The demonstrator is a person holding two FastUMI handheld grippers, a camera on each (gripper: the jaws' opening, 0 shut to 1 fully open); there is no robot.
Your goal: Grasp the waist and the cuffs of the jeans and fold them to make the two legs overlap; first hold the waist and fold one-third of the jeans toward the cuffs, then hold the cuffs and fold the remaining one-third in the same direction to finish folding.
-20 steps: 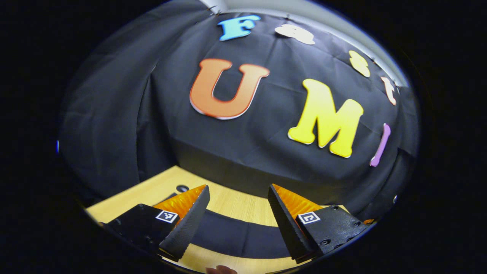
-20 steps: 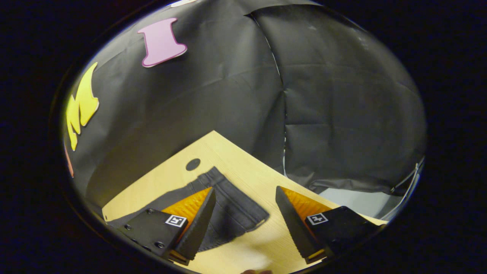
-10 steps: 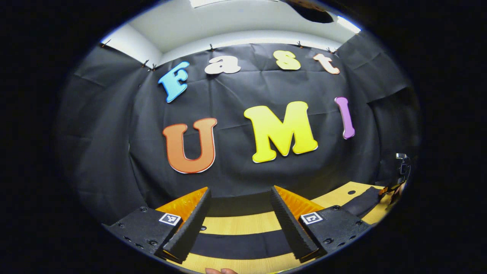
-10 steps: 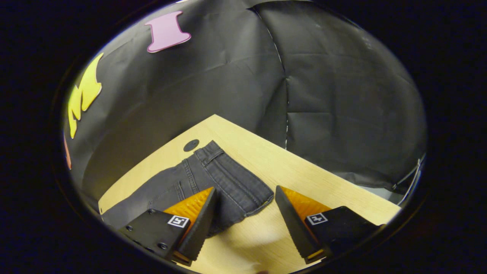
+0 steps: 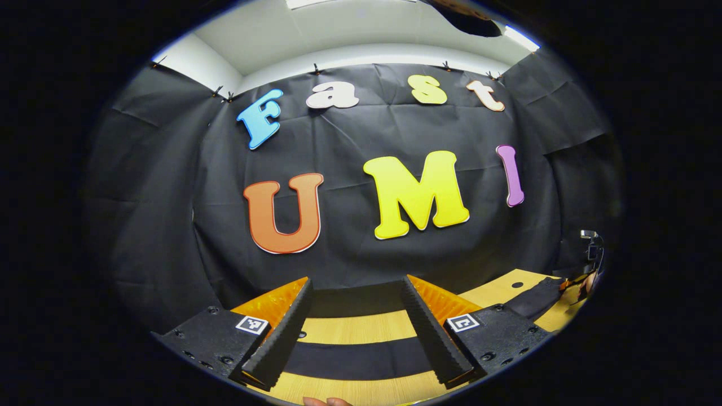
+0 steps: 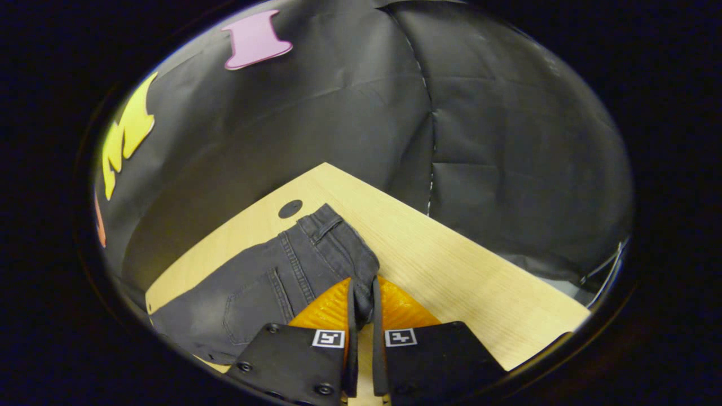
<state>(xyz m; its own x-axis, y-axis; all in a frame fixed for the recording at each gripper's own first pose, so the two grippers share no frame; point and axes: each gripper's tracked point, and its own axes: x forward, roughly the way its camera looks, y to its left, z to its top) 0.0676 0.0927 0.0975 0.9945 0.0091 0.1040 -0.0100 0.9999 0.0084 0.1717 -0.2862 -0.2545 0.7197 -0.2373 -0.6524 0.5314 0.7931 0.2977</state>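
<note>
A: What is the right gripper [image 6: 361, 299] doing?

B: Its jaws are pressed together on the waist corner of the jeans [image 6: 271, 276]. A bunch of dark denim is pinched between the two fingers [image 6: 352, 316], right at their tips.

A: And the rest of the jeans?

B: They spread from the jaws out to the left and ahead, flat on the bench [image 6: 462, 270]. A back pocket lies left of the jaws, and the waistband with a belt loop runs ahead of them toward a dark round hole [image 6: 290, 208] in the bench top, which sits just beyond the far waist corner.

A: The left gripper [image 5: 355, 316]?

B: Its jaws stand wide apart with nothing between them. They hang above the bench [image 5: 361, 330]; whether they touch anything I cannot tell. A dark band of the jeans [image 5: 361, 358] crosses the bench under and between the two fingers, running side to side.

A: Anything else from the left gripper view?

B: Far right of the jaws the denim widens near the bench's end. At the bottom edge, behind the jaws, a bit of the person's hand [image 5: 326, 401] shows.
</note>
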